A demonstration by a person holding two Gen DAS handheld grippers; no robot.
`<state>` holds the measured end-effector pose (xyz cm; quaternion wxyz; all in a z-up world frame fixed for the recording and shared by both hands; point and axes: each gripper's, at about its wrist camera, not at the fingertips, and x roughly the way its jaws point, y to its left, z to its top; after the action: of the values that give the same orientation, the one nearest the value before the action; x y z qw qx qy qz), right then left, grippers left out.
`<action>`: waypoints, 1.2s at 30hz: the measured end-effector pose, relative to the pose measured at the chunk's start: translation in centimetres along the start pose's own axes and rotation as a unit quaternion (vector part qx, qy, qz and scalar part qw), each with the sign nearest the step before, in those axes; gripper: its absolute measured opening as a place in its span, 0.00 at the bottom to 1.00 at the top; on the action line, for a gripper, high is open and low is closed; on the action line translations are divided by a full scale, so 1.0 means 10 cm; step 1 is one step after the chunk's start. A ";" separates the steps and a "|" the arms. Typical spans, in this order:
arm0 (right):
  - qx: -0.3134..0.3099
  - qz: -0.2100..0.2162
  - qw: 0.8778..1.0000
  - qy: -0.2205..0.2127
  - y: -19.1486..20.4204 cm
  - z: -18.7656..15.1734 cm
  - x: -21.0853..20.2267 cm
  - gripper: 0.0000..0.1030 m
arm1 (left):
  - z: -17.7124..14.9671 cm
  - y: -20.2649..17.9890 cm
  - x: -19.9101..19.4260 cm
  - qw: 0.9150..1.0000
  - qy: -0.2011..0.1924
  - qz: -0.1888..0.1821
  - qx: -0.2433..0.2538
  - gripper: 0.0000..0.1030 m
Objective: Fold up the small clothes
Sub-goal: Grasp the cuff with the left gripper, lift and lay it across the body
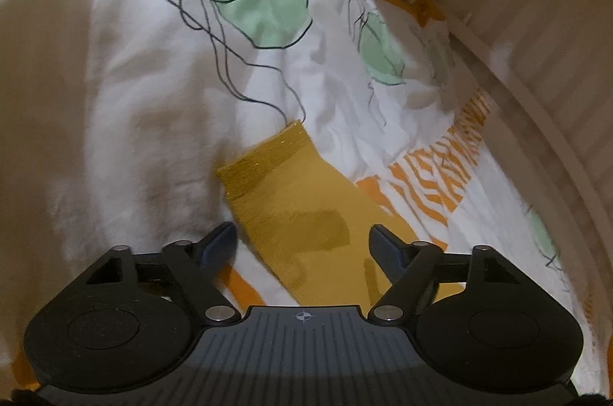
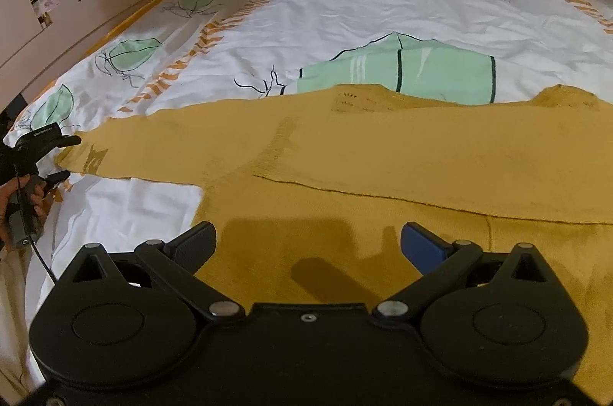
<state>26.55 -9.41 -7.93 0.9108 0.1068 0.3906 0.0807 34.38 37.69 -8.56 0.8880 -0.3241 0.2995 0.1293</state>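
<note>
Your light is warm and fairly dim, coming from behind you, so each gripper throws a dark shadow onto the yellow garment [image 2: 383, 156]. Expect strong fisheye bending, soft blurred edges and black corners.

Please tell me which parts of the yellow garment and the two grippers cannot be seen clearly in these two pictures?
- Mustard-yellow knitted sweater: right wrist view, its right side cut off by the frame edge, its bottom hidden behind the right gripper.
- Sleeve: left wrist view, its lower end hidden behind the open left gripper.
- Sleeve cuff: right wrist view, too small at the far left to tell whether the left gripper touches it.
</note>
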 end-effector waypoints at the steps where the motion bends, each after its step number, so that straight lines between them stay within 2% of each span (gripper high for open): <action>1: 0.000 -0.001 1.000 0.000 0.00 0.00 -0.01 1.00 | 0.01 0.00 -0.01 1.000 0.004 0.008 0.002 0.46; 2: 0.001 -0.002 1.000 -0.001 0.00 0.00 -0.01 1.00 | 0.02 0.00 -0.01 1.000 0.008 0.011 0.004 0.36; 3: 0.001 -0.003 1.000 -0.001 0.00 0.00 -0.03 1.00 | 0.02 0.01 0.00 1.000 0.013 0.007 0.002 0.15; 4: 0.002 -0.003 1.000 -0.002 -0.01 0.01 -0.03 1.00 | 0.01 0.04 0.01 1.000 0.017 -0.003 -0.005 0.03; 6: 0.002 -0.001 1.000 -0.001 -0.01 0.01 -0.05 1.00 | -0.03 0.07 0.01 1.000 0.012 -0.016 -0.021 0.03; 9: 0.007 0.000 1.000 -0.002 -0.02 0.01 -0.06 1.00 | -0.03 -0.04 -0.05 1.000 -0.001 -0.017 -0.002 0.03; 12: 0.016 0.000 1.000 -0.003 -0.07 0.01 -0.10 1.00 | -0.01 -0.21 -0.18 0.999 -0.013 -0.037 0.006 0.03; 20: 0.040 -0.002 0.999 -0.002 -0.26 -0.04 -0.25 1.00 | -0.06 -1.01 -0.58 0.992 -0.038 -0.100 0.069 0.03; 24: 0.056 -0.004 0.998 -0.002 -0.42 -0.07 -0.37 1.00 | -0.21 -1.57 -0.79 0.983 -0.041 -0.144 0.105 0.03; 30: 0.072 -0.014 0.997 -0.013 -0.73 -0.09 -0.63 1.00 | -0.62 -2.35 -0.98 0.968 -0.018 -0.212 0.136 0.03; 36: 0.080 -0.032 0.996 -0.021 -1.11 -0.10 -0.90 1.00 | -1.31 -3.05 -1.05 0.941 0.027 -0.265 0.209 0.03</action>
<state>20.43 -22.04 -5.19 0.9095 0.1682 0.3798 0.0177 33.13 5.68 5.09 0.9294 -0.2021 0.2475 -0.1848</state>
